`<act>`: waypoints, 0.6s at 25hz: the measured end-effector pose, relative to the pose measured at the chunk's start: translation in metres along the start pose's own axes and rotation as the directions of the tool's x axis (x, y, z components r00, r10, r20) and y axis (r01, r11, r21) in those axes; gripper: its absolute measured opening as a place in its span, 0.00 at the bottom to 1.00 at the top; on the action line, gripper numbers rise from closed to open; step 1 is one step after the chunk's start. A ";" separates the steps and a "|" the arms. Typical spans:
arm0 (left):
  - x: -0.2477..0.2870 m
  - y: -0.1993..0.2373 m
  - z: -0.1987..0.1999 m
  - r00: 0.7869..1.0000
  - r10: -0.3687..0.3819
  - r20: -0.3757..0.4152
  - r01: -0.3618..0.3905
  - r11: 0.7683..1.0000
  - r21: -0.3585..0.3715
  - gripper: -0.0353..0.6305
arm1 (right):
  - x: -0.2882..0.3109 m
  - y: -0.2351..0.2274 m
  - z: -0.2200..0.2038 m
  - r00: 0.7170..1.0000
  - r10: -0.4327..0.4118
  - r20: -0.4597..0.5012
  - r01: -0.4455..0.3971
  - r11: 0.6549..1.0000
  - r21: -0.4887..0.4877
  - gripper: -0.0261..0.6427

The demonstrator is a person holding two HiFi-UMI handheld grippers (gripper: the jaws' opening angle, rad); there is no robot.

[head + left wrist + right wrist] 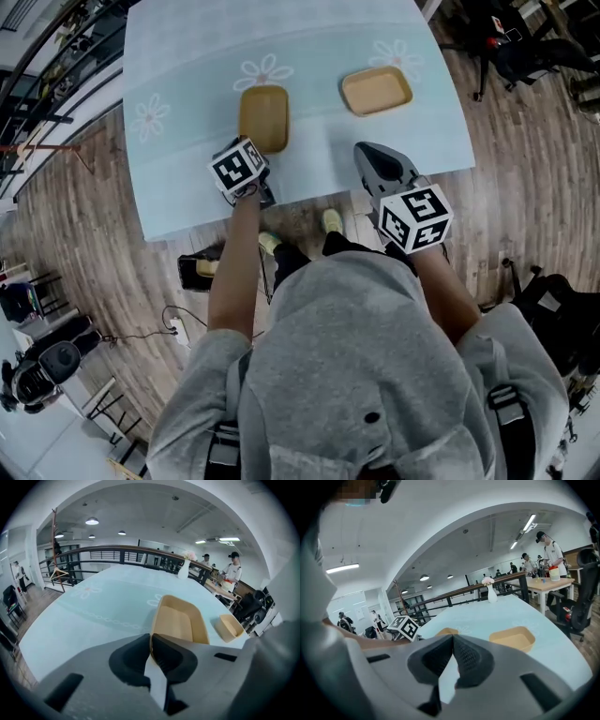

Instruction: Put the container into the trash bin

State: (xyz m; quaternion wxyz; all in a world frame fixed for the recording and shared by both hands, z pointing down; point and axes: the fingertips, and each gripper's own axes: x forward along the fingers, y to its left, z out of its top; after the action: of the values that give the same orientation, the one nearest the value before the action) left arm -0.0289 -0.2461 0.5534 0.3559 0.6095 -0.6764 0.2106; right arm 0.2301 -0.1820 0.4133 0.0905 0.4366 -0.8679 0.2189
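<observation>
Pinching the near rim of the tan, rounded-rectangular shallow container [180, 623], the left gripper [150, 639] has its dark jaws clamped on that thin edge. You can see the rim squeezed right between them in the left gripper view. From the head view, the container [263, 117] sits on the pale blue flower-print tablecloth of the table [187, 75], at 12 o'clock from the left gripper [265, 155].

A second tan tray-like container [376, 91] lies at 3 o'clock from the first one, well apart from it. The right gripper [370, 155] hovers at 6 o'clock from that second one, over the table's near edge. Its jaws are pressed together on nothing (in the right gripper view [453, 639] it's just tablecloth showing past them).
</observation>
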 end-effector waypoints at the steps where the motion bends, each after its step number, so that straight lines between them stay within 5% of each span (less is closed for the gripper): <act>1: -0.005 0.009 0.003 1.000 0.004 0.016 -0.004 1.000 -0.021 0.11 | 0.005 0.007 0.003 1.000 0.013 0.008 -0.013 1.000 -0.007 0.08; 8: -0.059 0.101 -0.011 0.991 0.120 0.057 -0.111 0.983 -0.143 0.11 | 0.040 0.070 0.002 0.989 0.142 -0.042 -0.145 0.987 -0.071 0.08; 15: -0.118 0.223 -0.050 0.964 0.259 0.065 -0.228 0.925 -0.303 0.11 | 0.092 0.170 -0.009 0.946 0.302 -0.114 -0.315 0.942 -0.119 0.08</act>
State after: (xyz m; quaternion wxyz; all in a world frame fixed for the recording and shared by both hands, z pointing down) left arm -0.2348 -0.0929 0.5322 0.3775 0.4716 -0.7880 0.1188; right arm 0.0389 -0.1552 0.4023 0.1256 0.2773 -0.9331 0.1914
